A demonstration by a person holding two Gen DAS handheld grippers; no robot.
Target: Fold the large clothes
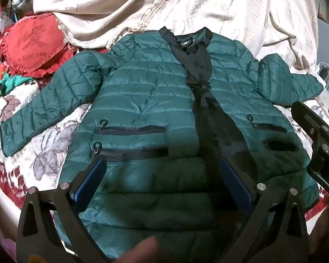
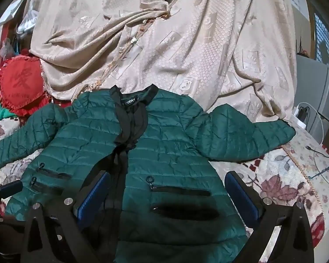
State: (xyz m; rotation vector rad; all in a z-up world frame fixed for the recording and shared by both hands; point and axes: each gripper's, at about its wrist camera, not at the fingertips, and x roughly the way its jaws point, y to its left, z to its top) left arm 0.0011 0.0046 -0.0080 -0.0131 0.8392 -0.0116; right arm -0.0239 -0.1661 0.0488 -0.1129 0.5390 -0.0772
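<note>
Jacket [image 1: 151, 100], green quilted, lies face-up, sleeves spread, on floral bedspread [image 1: 43, 135]. Left gripper [image 1: 162, 184] and right gripper [image 2: 167, 197] hover wide apart near the hem, holding nothing. Risk: slick padding slips from a shallow pinch; loose black tie [image 1: 202, 92] bunches inside the fold.

The left gripper [image 1: 162, 164] and the right gripper [image 2: 167, 178] hover side by side, jaws spread wide, gripping nothing.
</note>
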